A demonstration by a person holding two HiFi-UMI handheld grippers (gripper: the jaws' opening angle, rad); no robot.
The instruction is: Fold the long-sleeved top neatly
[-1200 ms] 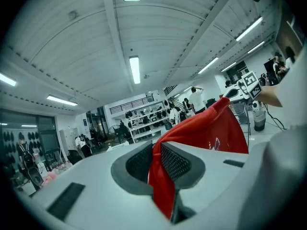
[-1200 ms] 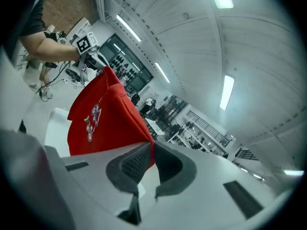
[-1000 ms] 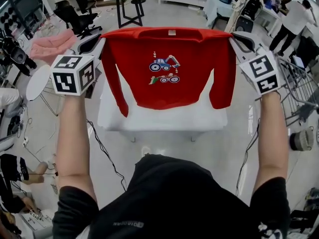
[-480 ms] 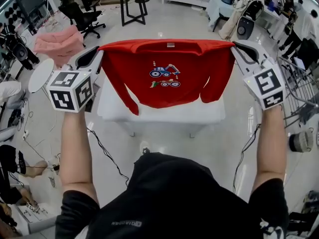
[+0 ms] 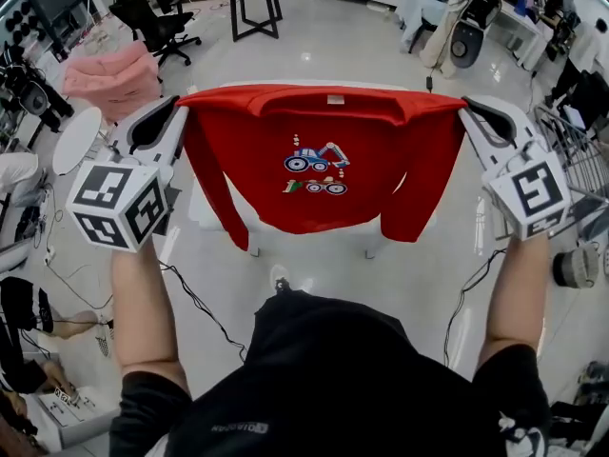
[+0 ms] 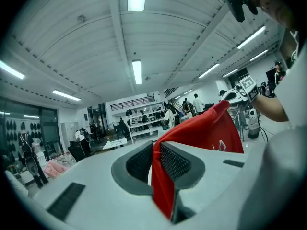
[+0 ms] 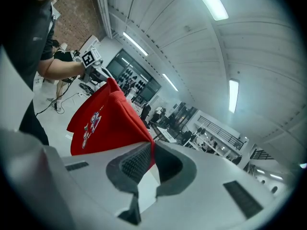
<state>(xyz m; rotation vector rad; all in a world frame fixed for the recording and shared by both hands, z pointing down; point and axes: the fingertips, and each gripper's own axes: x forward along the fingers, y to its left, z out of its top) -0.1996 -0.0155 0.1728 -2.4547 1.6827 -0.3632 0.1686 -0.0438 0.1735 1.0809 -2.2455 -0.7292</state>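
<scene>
Clamped at its shoulders by the left gripper (image 5: pixel 179 109) and right gripper (image 5: pixel 473 112), the red top (image 5: pixel 319 165) hangs spread; laying it flat on the table (image 5: pixel 304 240) likely follows.

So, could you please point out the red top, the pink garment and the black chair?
red top (image 5: pixel 319 212), head view, front below the print
pink garment (image 5: pixel 109 76), head view, its middle
black chair (image 5: pixel 154 22), head view, its middle

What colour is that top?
The long-sleeved top is red, with small vehicle pictures on the front; the head view shows it best.
</scene>
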